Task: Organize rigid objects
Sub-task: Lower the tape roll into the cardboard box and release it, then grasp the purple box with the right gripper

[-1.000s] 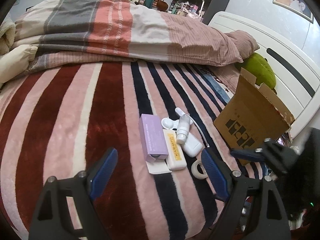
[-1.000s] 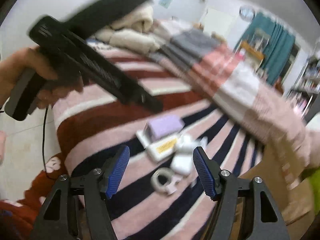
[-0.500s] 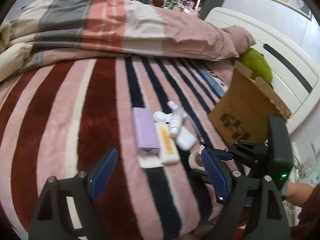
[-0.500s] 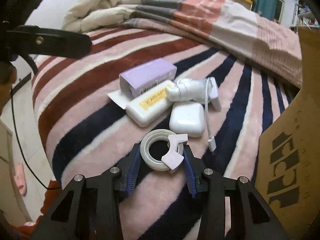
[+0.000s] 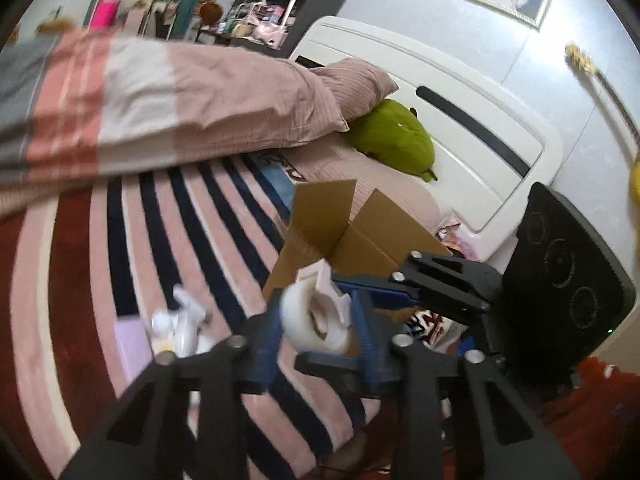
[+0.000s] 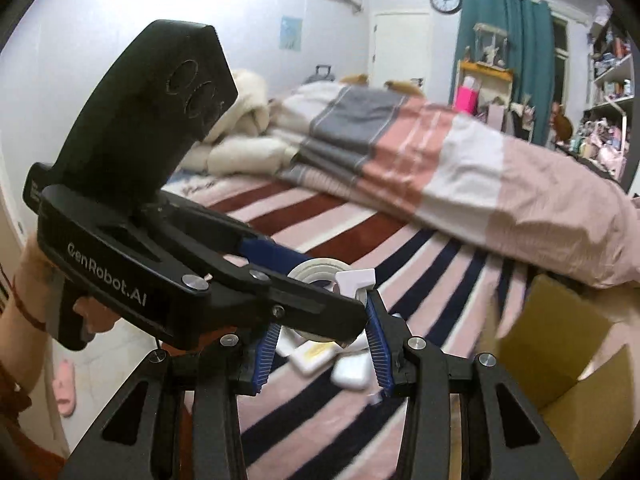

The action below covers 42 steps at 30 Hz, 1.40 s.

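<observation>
The tape (image 5: 316, 320) is gripped by the left tongs (image 5: 314, 332), whose blue pads (image 5: 264, 340) are pressed on its two sides, and it is held clear of the bed (image 5: 80, 280). The right tongs (image 6: 322, 320) are closed on the same roll (image 6: 320, 270), reaching in from 3 o'clock in the left view; in the right view the left tongs (image 6: 296, 280) are seen crossing in from 9 o'clock. The tape's white tab (image 6: 356, 280) is turned up at 12 o'clock. Below the roll, a cluster of white items (image 6: 344, 368) is seen on the striped blanket, with a purple carton (image 5: 128, 340) just beside them at 9 o'clock in the left view. Just behind the tape, at 1 o'clock, an open box (image 5: 360, 236) is stood on the bed with its flaps raised. Farther off, a folded duvet (image 5: 160, 96) is laid across the bed, and a green cushion (image 5: 392, 140) is seen against the white headboard (image 5: 480, 120).
</observation>
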Tool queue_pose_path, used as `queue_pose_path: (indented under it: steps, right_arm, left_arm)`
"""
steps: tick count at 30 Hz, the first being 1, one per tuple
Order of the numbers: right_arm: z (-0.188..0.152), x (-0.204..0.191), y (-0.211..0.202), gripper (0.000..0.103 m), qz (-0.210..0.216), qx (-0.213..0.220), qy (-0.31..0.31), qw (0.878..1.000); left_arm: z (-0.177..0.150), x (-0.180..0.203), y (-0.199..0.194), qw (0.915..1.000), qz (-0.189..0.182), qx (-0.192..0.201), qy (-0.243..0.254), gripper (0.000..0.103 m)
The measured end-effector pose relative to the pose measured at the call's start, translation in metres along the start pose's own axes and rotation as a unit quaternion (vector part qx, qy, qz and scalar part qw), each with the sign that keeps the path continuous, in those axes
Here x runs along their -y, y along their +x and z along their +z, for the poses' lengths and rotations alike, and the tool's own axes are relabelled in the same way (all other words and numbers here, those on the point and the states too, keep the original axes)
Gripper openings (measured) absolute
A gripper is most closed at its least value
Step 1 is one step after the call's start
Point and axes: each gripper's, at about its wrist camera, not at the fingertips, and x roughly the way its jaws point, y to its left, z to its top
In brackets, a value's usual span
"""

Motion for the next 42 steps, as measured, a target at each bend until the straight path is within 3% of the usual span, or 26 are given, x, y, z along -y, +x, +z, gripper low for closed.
queue_pose_path:
  steps: [4,8,13,15,17,19,23,25,29,31,36,42]
  right_arm:
    - [-0.002,0.039,-0.023,0.036,-0.028,0.008,0.024,0.999]
    - [-0.012,0.085,-0.040,0.036,-0.053,-0.014,0.061,0.997]
    - [-0.021,0.138,-0.036,0.036,-0.063,-0.114,0.098,0.987]
    - [-0.026,0.152,-0.031,0.036,-0.056,-0.146,0.112,0.981]
    - [-0.034,0.158,-0.030,0.037,-0.049,-0.171,0.120,0.977]
    - [-0.042,0.164,-0.025,0.045,-0.045,-0.196,0.134,0.970]
    - [-0.045,0.165,-0.036,0.077,-0.034,-0.185,0.137,0.973]
    - [-0.044,0.164,-0.040,0.087,-0.032,-0.177,0.135,0.974]
    - [-0.029,0.142,-0.049,0.089,-0.052,-0.155,0.103,0.981]
    - [-0.016,0.124,-0.045,0.101,-0.084,-0.136,0.075,0.984]
    - [0.011,0.069,-0.034,0.101,-0.097,-0.073,0.025,0.992]
    - [0.032,0.004,0.002,0.101,0.033,-0.053,0.018,0.998]
  left_arm:
    - [0.033,0.031,0.041,0.9991,-0.014,-0.030,0.028,0.028]
    - [0.058,0.052,0.090,0.9960,-0.025,-0.078,0.036,0.028]
    - [0.076,0.066,0.155,0.9857,-0.003,-0.165,0.034,0.028]
    - [0.076,0.069,0.166,0.9823,0.010,-0.184,0.037,0.028]
    - [0.077,0.072,0.174,0.9798,0.027,-0.194,0.038,0.039]
    - [0.078,0.076,0.174,0.9798,0.040,-0.190,0.045,0.061]
    - [0.077,0.078,0.160,0.9817,0.045,-0.176,0.056,0.067]
    - [0.077,0.074,0.147,0.9844,0.044,-0.162,0.053,0.068]
    - [0.076,0.063,0.111,0.9894,0.057,-0.125,0.046,0.068]
    - [0.074,0.051,0.086,0.9908,0.077,-0.103,0.042,0.074]
    - [0.055,0.006,0.023,0.9900,0.129,-0.055,0.017,0.075]
    - [0.014,-0.050,-0.022,0.9862,0.164,-0.018,-0.017,0.075]
